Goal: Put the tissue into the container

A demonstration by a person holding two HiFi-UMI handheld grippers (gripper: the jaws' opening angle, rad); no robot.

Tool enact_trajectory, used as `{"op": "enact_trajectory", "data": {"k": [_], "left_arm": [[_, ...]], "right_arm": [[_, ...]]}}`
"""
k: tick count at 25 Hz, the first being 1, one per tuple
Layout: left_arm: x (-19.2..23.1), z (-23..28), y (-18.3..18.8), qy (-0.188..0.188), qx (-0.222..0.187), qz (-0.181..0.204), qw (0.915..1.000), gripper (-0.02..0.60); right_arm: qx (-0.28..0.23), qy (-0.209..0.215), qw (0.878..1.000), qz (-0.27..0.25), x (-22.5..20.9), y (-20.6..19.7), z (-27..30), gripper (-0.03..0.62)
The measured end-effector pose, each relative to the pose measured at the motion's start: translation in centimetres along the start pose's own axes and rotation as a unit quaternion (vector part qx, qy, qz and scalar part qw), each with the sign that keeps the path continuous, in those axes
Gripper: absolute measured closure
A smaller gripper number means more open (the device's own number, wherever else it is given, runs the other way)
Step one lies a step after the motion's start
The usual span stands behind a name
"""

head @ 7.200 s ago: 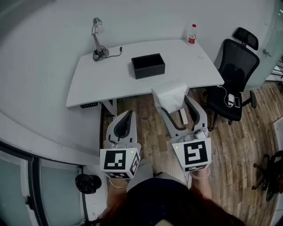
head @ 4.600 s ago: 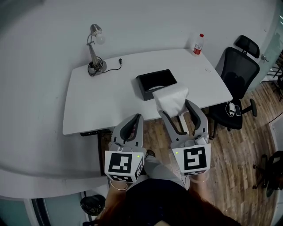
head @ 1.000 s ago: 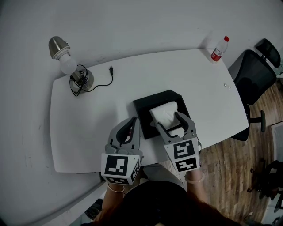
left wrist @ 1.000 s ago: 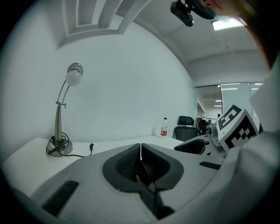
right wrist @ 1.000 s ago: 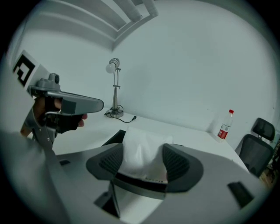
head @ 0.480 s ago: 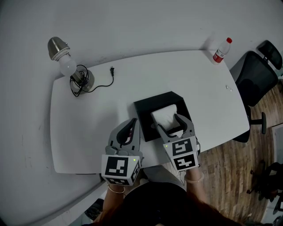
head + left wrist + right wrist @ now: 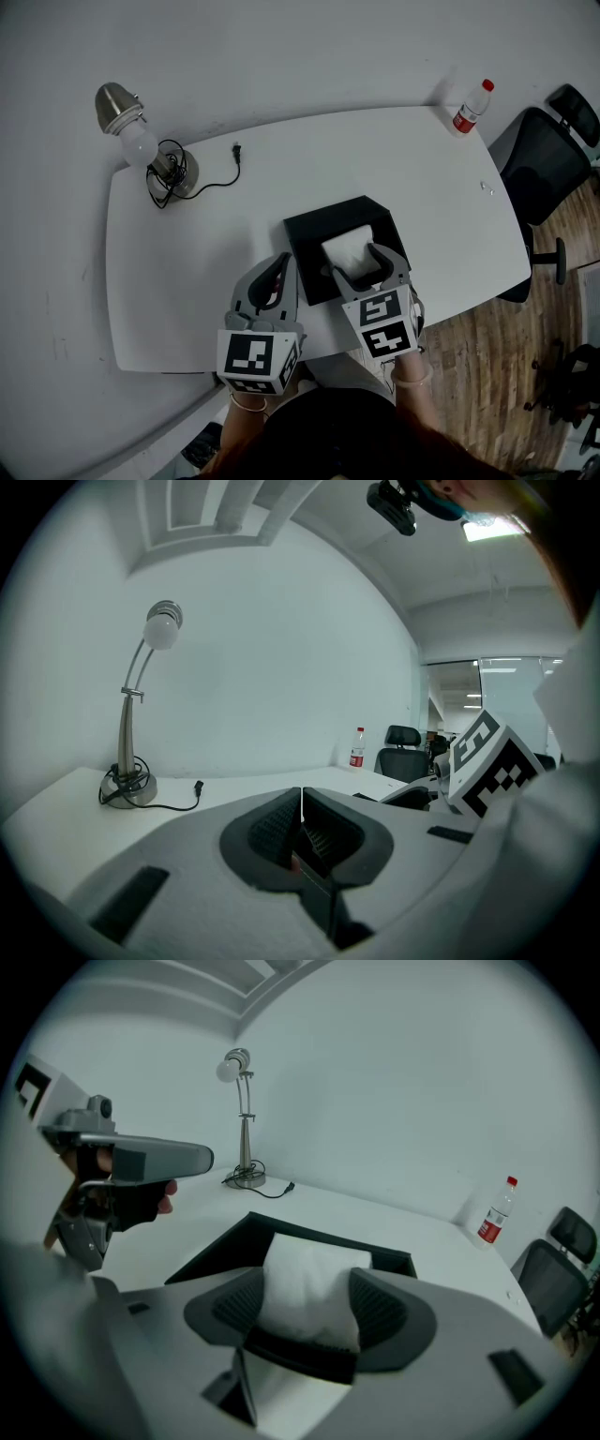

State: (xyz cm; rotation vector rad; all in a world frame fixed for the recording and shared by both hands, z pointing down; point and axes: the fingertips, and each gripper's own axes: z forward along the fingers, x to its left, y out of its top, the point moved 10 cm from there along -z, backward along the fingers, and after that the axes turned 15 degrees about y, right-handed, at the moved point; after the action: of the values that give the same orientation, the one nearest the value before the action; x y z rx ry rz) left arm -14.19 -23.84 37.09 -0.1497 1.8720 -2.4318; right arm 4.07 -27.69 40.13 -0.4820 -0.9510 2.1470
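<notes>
A white pack of tissue (image 7: 352, 249) (image 7: 307, 1285) sits between the jaws of my right gripper (image 7: 360, 262) (image 7: 308, 1308), which is shut on it. The pack hangs over the open black container (image 7: 312, 231) (image 7: 217, 1248) on the white table (image 7: 206, 244), its lower part inside the box's rim. My left gripper (image 7: 278, 279) (image 7: 301, 825) is shut with nothing in it, held above the table just left of the container.
A desk lamp (image 7: 141, 131) (image 7: 139, 714) with a loose black cord (image 7: 217, 169) stands at the table's far left. A red-capped bottle (image 7: 472, 105) (image 7: 495, 1209) is at the far right corner. A black office chair (image 7: 553, 150) stands off the right end.
I came up to the table carrying the tissue, and it now hangs over the container. In the last second the right gripper sank a little into the box; the left stayed shut.
</notes>
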Motion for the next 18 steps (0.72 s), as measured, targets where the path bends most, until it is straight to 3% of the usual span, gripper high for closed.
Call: {"op": "enact_trajectory", "data": {"k": [18], "left_arm": [[0.1,0.5,-0.2,0.002,0.002,-0.004,1.0,0.554]], "right_arm": [[0.062,0.012,0.998,-0.009,-0.3,0.4,1.1,0.29]]}}
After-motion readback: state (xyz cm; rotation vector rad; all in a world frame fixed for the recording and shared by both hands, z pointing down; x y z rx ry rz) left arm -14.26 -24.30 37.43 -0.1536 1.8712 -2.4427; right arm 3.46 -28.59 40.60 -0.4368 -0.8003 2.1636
